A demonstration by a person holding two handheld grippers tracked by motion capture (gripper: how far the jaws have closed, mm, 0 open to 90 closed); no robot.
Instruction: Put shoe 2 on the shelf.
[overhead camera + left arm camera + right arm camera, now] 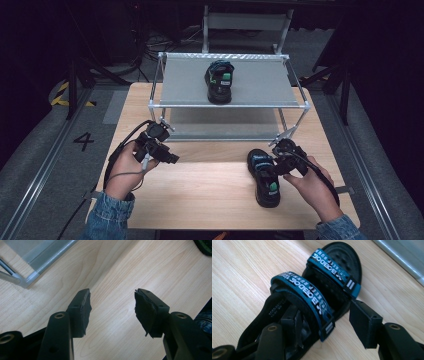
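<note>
A black sandal with teal straps [264, 179] lies on the wooden table [200, 195] at the front right, toe toward the rack. My right gripper [276, 168] is open astride its right side. In the right gripper view the sandal [329, 290] is close up: my right gripper [325, 311] has one jaw inside the shoe beneath the rear strap [302, 293] and the other outside, just off the sole's edge. A matching sandal [219, 80] rests on the rack's top shelf. My left gripper [170, 157] hovers open and empty over bare wood [113, 295].
A metal-framed rack [230, 105] with two grey shelves stands at the back of the table; its lower corner [25, 281] is near my left gripper. A rail of the rack [407, 255] lies beyond the sandal. Bare wood stretches between my two hands.
</note>
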